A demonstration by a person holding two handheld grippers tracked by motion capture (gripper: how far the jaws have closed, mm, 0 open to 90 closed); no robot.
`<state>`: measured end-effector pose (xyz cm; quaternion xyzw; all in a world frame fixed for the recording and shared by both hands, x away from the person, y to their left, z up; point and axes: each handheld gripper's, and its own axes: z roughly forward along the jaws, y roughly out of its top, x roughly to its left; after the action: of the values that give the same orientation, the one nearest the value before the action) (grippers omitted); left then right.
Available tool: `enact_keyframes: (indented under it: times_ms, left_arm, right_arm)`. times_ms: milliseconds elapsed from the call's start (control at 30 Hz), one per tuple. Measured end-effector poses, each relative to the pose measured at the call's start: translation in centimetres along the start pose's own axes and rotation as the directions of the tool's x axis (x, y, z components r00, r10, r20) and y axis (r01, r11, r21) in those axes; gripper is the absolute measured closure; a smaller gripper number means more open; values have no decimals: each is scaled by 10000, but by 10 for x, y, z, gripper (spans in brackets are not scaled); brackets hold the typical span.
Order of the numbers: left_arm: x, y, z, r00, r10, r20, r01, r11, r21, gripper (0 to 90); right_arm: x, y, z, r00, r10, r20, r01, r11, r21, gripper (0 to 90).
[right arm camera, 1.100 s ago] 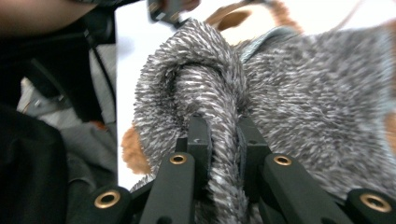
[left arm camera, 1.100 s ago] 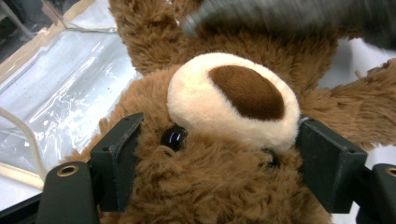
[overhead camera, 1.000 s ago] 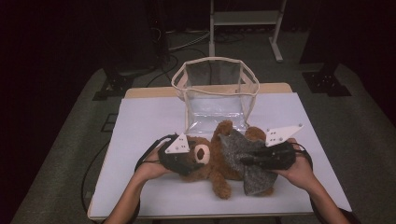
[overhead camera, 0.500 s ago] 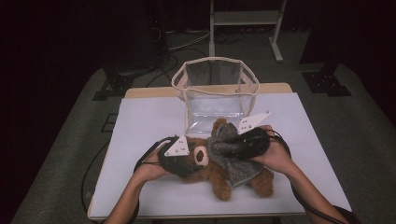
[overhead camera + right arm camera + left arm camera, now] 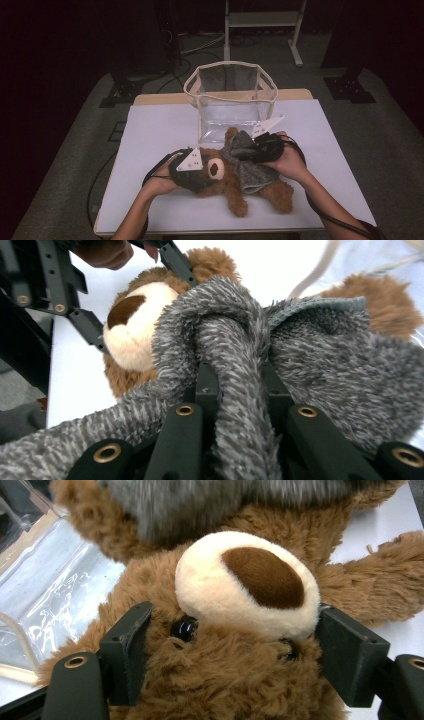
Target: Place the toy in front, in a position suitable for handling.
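Note:
A brown teddy bear (image 5: 235, 192) lies on its back on the white table (image 5: 160, 125), its head to the left. My left gripper (image 5: 207, 174) is shut on the head; in the left gripper view its jaws press both sides of the face below the cream muzzle (image 5: 247, 585). A grey fuzzy cloth (image 5: 247, 167) lies over the bear's body. My right gripper (image 5: 246, 152) is shut on a bunched fold of it (image 5: 235, 360); its jaws have just been closing with the fold between them. The cloth hides the bear's chest.
A clear plastic bag with a cream rim (image 5: 230, 70) stands open just behind the bear, toward the far edge. Cables trail from both grippers over the near part of the table. The floor around the table is dark.
My right gripper has moved left and away from me, drawing the grey cloth up over the bear toward its head. The left gripper and the bear's head have stayed put.

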<state>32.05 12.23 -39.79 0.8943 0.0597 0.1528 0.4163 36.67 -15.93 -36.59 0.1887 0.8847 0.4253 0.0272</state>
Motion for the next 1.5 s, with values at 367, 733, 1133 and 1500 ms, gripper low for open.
enact_keyframes:
  times_ms: [367,733,1133,1500]
  left_arm:
    - [-4,-1,-2,9999,84,-100,-83,10000,55,239]
    - [-2,-2,-1,10000,-31,-38,31,10000,-37,238]
    - [-1,-1,-1,10000,54,30,-54,10000,48,238]
    - [0,0,0,9999,114,93,-114,9999,26,238]
  right_arm:
    - [-26,-40,-57,9875,1058,1170,-1077,9941,93,761]
    - [-42,-69,-72,9723,2008,1198,-1989,9796,-274,760]
    - [-35,-43,-54,9869,1366,854,-1336,9902,-395,763]
    - [-58,-69,-75,9616,2529,1062,-2436,9654,-935,763]
